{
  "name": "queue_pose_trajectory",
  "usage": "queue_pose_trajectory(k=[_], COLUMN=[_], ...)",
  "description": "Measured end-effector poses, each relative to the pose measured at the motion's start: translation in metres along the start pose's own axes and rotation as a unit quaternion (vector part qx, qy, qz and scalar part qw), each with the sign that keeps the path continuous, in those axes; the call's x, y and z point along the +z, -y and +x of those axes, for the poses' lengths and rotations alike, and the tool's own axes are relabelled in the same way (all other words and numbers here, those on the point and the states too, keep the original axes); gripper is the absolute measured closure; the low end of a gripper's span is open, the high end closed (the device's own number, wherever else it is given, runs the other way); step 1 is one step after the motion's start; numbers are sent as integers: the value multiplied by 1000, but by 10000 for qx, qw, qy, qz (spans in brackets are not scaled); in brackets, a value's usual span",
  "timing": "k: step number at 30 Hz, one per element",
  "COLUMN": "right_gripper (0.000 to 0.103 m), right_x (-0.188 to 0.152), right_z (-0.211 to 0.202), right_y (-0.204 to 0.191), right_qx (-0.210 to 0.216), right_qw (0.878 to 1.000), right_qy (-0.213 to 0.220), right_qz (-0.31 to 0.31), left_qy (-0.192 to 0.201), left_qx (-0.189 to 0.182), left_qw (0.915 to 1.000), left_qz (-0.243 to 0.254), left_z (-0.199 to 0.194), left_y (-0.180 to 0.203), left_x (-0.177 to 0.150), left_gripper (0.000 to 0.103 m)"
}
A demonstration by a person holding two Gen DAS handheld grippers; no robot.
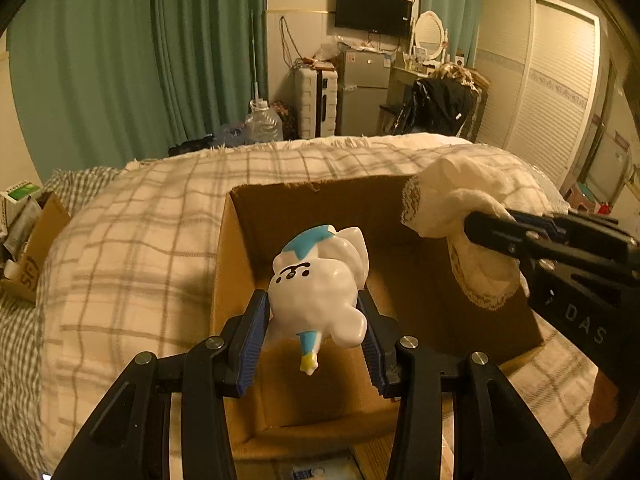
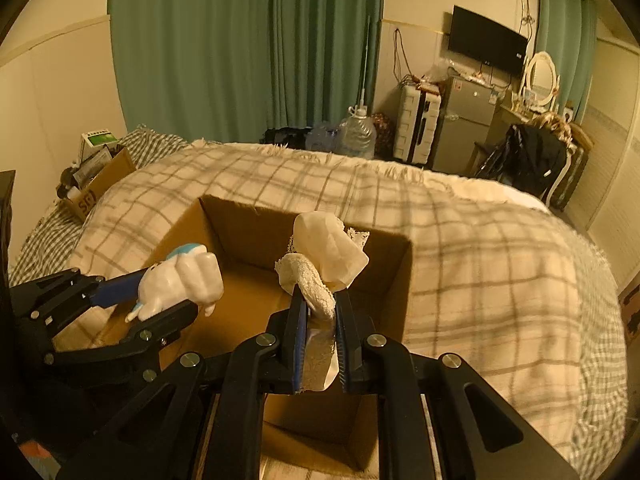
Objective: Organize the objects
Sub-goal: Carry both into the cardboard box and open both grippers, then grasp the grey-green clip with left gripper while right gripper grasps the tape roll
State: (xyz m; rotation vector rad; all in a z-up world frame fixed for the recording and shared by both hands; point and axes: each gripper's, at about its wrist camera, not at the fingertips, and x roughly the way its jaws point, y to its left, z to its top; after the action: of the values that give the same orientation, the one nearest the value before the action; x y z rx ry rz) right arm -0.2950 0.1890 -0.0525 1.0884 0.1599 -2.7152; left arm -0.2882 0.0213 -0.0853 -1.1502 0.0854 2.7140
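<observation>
My left gripper (image 1: 314, 300) is shut on a white toy figure (image 1: 320, 284) with blue markings and holds it above the open cardboard box (image 1: 240, 240) on the bed. The toy also shows in the right wrist view (image 2: 180, 284), at the box's left side. My right gripper (image 2: 320, 300) is shut on a white lace-edged cloth (image 2: 326, 256) and holds it over the box (image 2: 384, 280). In the left wrist view the right gripper (image 1: 480, 226) comes in from the right with the cloth (image 1: 452, 208) hanging over the box's right wall. The box's inside looks bare where it shows.
The box sits on a plaid blanket (image 1: 140, 232) covering the bed. A second cardboard box (image 2: 100, 184) with small items stands at the bed's far left. Beyond the bed are green curtains, a water jug (image 2: 358, 130), a suitcase, a small fridge and a wardrobe.
</observation>
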Motion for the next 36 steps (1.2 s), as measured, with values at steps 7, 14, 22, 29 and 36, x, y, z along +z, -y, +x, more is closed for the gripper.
queue_pose_trajectory(k=[7, 14, 22, 29, 36], right_gripper=[46, 38, 19, 13, 13], right_x=[-4, 3, -20, -74, -154], right_z=[-8, -64, -166, -218, -200], right_y=[11, 8, 1, -11, -24], right_qx=[-76, -500, -807, -638, -188], right_qw=[9999, 9980, 9920, 9931, 9993], right_qy=[72, 319, 741, 776, 282], right_qz=[-5, -235, -629, -599, -139], left_qy=[101, 239, 23, -256, -492], left_qx=[201, 645, 1118, 1101, 1096], left_qw=[9997, 9976, 9936, 9925, 9881], left_qz=[-121, 51, 145, -469, -961], left_z=[-11, -65, -125, -155, -150], left_y=[-1, 1, -19, -25, -3], left_x=[2, -1, -45, -113, -170], left_gripper=[9, 6, 2, 2, 2])
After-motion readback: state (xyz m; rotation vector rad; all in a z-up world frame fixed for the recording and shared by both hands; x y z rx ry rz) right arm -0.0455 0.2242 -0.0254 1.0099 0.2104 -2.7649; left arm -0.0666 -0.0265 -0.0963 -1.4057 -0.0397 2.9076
